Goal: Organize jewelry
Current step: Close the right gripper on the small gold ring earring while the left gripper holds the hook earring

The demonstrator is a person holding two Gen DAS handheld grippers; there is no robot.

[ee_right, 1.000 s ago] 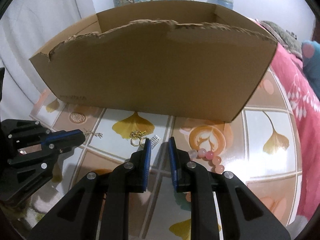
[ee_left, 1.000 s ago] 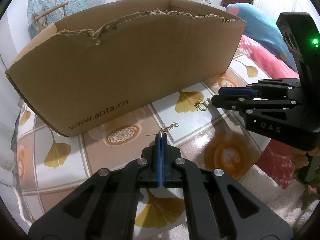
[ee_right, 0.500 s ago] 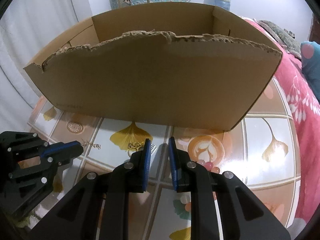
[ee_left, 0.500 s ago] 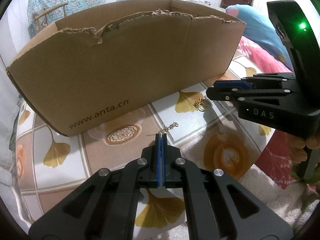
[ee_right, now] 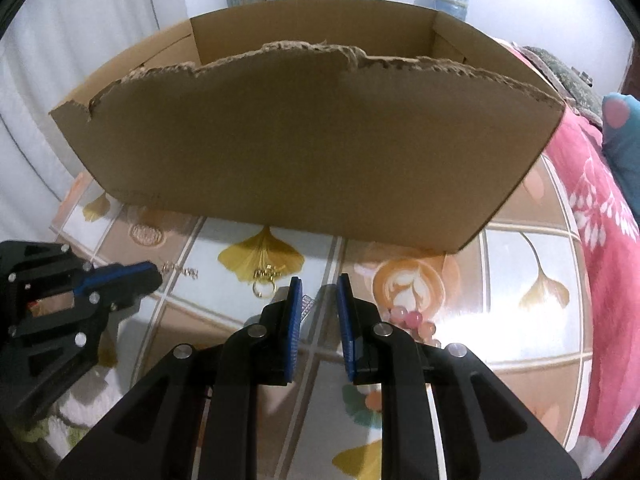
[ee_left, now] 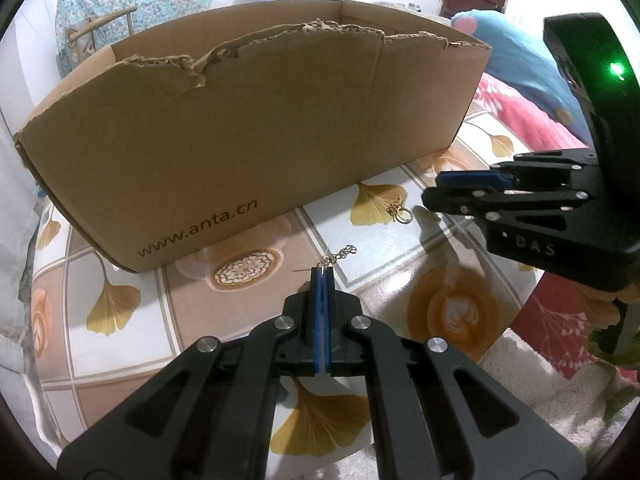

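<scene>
left black tool (ee_left: pixel 322 276) pressed together, pinching thin gold chain (ee_left: pixel 339 255) above glossy ginkgo-leaf counter (ee_left: pixel 248 304); right tool (ee_right: pixel 318 292) spread, empty; gold ring (ee_right: pixel 264 289) near torn brown cardboard box (ee_right: pixel 312 140); pink bedding (ee_right: pixel 608 232) beside

Box (ee_left: pixel 248 128): at the rear of your table (ee_left: pixel 120 340).
Chain (ee_left: pixel 340 254): before the box, left of your ring (ee_left: pixel 400 212).
Beads (ee_right: pixel 408 318): right of the ring.

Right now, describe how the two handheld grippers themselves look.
Both are matte black plastic with angular, cut-out finger linkages, round silver pivot pins and blue pads lining the fingers. The left gripper matches the right gripper. The right one's side bears raised "DAS" lettering, and its upright black housing shows a green light.
</scene>
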